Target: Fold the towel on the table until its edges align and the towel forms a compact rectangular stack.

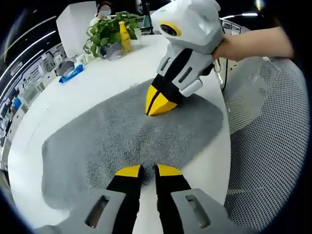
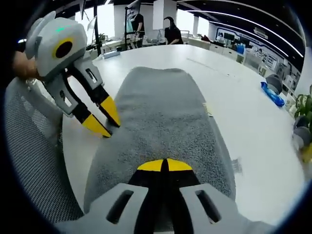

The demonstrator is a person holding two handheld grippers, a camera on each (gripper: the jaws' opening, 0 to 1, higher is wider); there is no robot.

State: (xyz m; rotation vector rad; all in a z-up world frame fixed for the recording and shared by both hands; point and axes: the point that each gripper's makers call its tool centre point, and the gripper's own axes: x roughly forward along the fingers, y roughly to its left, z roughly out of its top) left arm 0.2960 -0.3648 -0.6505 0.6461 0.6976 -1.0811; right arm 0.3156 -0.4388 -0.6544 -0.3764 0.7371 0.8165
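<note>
A grey towel (image 1: 122,136) (image 2: 161,107) lies spread flat on the white table (image 1: 97,83) (image 2: 243,122). My left gripper (image 1: 148,170) (image 2: 103,123) is open, its yellow tips at one long edge of the towel with a small gap between them. Opposite it, my right gripper (image 1: 158,105) (image 2: 165,165) is shut, tips pressed together and resting on the towel at the other long edge. I cannot tell whether any cloth is pinched between them. A hand (image 1: 253,41) holds the right gripper.
A mesh chair (image 1: 273,146) (image 2: 34,146) stands against the table edge by the towel. At the far side of the table are a potted plant (image 1: 107,29) (image 2: 304,105), a yellow bottle (image 1: 125,36) and a blue object (image 1: 71,74) (image 2: 273,94). People stand in the background.
</note>
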